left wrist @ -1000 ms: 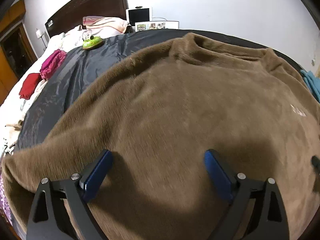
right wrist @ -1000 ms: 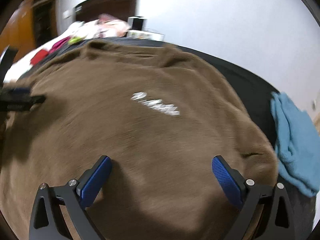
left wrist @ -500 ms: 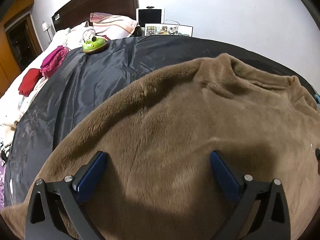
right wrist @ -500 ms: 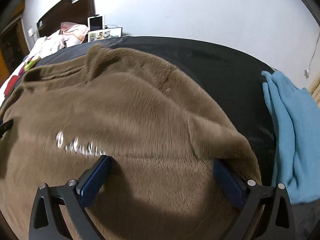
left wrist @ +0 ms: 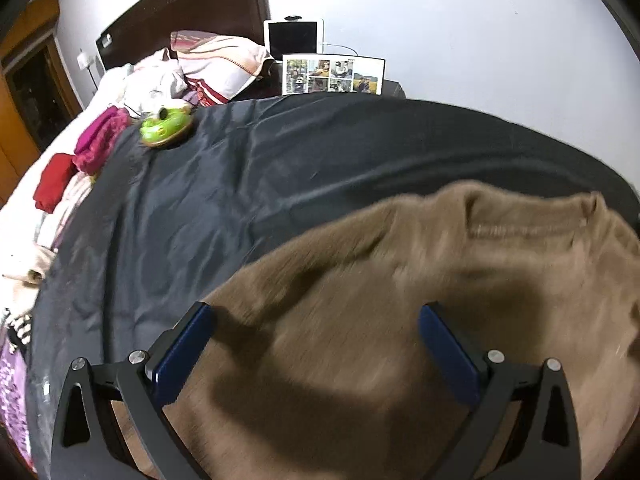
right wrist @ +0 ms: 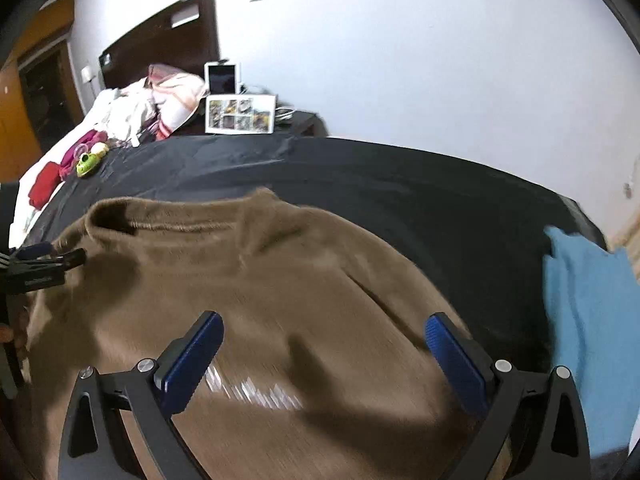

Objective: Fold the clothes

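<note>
Landmark: brown fleece sweater (left wrist: pixel 420 320), spread front-up on the black sheet (left wrist: pixel 260 184); every place below given from it.
Left gripper (left wrist: pixel 316 344): jaws spread wide, empty; over the sweater's left part, one pad (left wrist: pixel 182 350) past the edge above black sheet, the other above fleece.
Right gripper (right wrist: pixel 324 356): jaws spread wide, nothing between them; above the chest, just over the white lettering (right wrist: pixel 256 394).
Key relation: collar (right wrist: pixel 168 220) on the far side of both claws, hem nearer than the claws and out of view; long axis running away from the cameras, collar to hem.
Nearer hand: left for the left shoulder and sleeve side; right for the side facing the blue cloth (right wrist: pixel 588 320).
Neighbours: blue cloth just beside the sweater's right edge; green toy (left wrist: pixel 166 128) and red and pink folded clothes (left wrist: pixel 72 164) well apart, beyond the collar to the left.
Look of the sweater: thick, plush, mostly flat, a soft ridge near the right shoulder; sleeves not clearly traceable through the blur.
Judged stage: no fold visible yet; likely a side or sleeve grab to come.
</note>
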Tool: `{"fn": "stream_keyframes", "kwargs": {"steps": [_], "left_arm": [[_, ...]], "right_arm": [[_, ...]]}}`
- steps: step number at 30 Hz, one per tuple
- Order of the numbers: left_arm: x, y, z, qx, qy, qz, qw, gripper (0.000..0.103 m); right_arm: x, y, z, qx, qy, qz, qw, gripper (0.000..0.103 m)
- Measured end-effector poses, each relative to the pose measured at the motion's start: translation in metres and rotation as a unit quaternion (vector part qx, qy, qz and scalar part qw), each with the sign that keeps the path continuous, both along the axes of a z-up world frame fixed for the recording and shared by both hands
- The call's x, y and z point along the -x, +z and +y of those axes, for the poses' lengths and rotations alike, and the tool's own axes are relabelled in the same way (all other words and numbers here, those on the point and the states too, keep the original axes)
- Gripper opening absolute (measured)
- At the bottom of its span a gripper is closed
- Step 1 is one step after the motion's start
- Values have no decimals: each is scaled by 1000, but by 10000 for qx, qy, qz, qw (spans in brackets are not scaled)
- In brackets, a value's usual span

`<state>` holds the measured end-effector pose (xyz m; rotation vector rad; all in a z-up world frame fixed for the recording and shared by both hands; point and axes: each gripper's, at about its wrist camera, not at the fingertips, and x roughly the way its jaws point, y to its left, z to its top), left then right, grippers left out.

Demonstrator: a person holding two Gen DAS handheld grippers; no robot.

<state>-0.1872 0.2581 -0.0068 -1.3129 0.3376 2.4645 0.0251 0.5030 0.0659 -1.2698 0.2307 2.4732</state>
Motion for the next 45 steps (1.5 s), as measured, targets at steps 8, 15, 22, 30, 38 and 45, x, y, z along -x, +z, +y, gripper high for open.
{"fn": "stream_keyframes", "kwargs": {"steps": [8,15,22,30,38,45], "left_arm": [[28,-22,5,-212,167,-154,9995,103],[33,-25,1,-328,167,-142,9992,103],[9,-13,-3,-38,110,-23,9999,103],[-73,15,13,-54,-613,272,9977,103],[-174,35,32,-97,-1459,449,9882,103],[-243,48,33,-274,-1704,747,9821,103]], "right_arm": [[63,-55,2,-10,21,-454,9990,103],[69,-55,7,-16,-15,-365,9993,103],[34,-33,-2,245,93,-159,9995,103],[-43,13,-47,-436,316,416,9977,103],[-103,38,-82,-790,533,691,9930,103],[-172,54,-96,-1003,392,1061,9885,103]]}}
